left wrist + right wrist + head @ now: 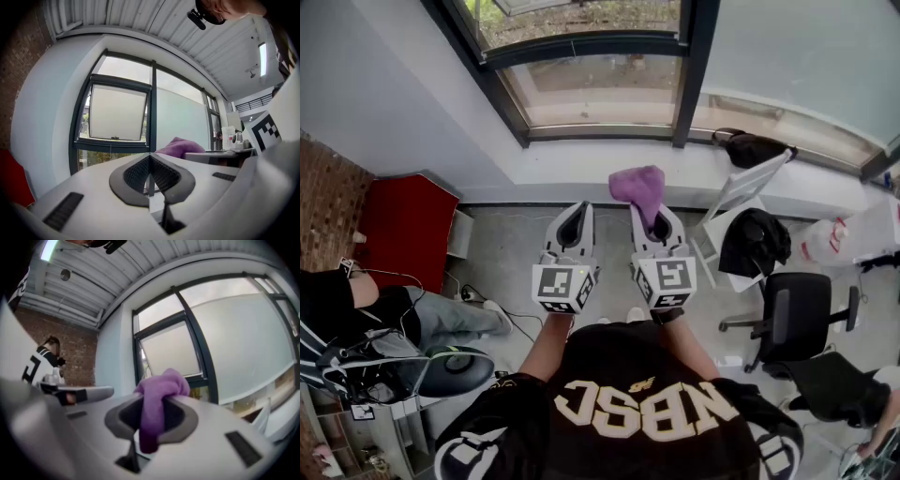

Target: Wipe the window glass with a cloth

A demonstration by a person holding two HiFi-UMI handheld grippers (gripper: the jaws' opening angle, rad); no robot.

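Observation:
A purple cloth (pixel 640 188) is bunched at the tip of my right gripper (pixel 649 212), which is shut on it; in the right gripper view the cloth (pixel 157 401) hangs between the jaws. My left gripper (pixel 575 218) is beside it, shut with nothing in it; its dark pads (pixel 150 174) meet. Both point at the window glass (pixel 600 89) ahead, framed in dark metal, with a tilted-open pane (pixel 117 113) left of a big fixed pane (pixel 239 343). The cloth is apart from the glass.
A white sill (pixel 609 159) runs under the window. A red cabinet (pixel 408 230) stands left, a white folding chair (pixel 736 202) and a black office chair (pixel 797 314) stand right. A seated person (pixel 384 314) is at the left, bags on the floor.

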